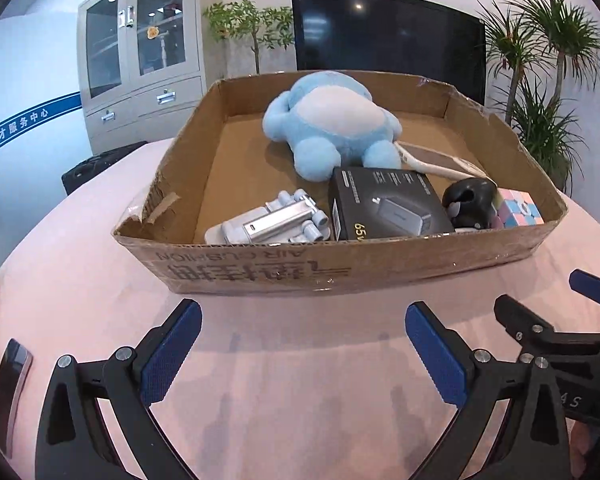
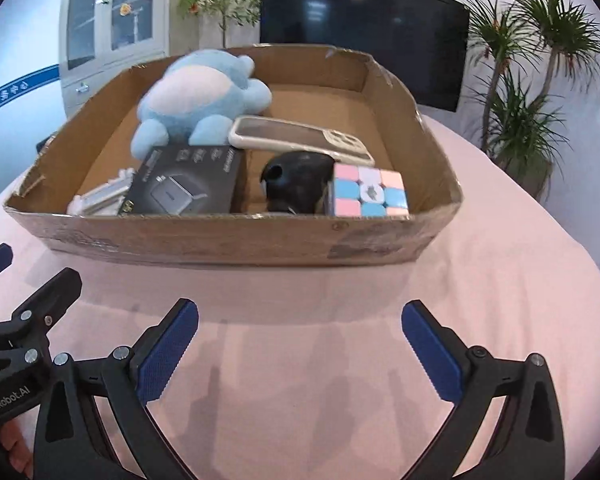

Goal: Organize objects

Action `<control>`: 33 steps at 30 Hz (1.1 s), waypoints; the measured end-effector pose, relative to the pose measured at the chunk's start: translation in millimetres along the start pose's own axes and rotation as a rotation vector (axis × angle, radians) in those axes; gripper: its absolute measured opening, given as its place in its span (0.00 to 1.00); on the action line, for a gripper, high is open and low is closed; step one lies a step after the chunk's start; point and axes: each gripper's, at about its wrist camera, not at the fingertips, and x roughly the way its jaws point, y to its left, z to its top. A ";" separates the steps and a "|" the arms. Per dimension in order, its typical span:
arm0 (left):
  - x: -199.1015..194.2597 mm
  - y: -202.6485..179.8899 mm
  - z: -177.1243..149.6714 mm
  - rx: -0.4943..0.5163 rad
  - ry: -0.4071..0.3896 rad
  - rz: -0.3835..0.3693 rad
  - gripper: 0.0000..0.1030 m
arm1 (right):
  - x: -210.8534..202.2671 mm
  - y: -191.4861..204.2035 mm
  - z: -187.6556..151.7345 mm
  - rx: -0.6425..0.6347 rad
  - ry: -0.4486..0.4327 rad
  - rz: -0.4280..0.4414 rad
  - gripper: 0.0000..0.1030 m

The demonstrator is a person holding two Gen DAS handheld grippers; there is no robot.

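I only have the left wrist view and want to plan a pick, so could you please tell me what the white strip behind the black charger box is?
Observer: It is a phone in a pale case, lying flat, with one end resting on the black round object.
Operator: Thank you. Does the cube touch that black object?
Observer: Yes, the pastel cube sits right against it, near the cardboard box's front wall.
Operator: Is the right gripper holding anything?
Observer: No, the right gripper is open and empty above the pink tablecloth.
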 end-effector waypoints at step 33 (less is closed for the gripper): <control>13.4 2.5 -1.8 0.026 0.073 -0.038 0.99 | -6.7 11.5 2.2 -0.057 -0.046 -0.139 0.98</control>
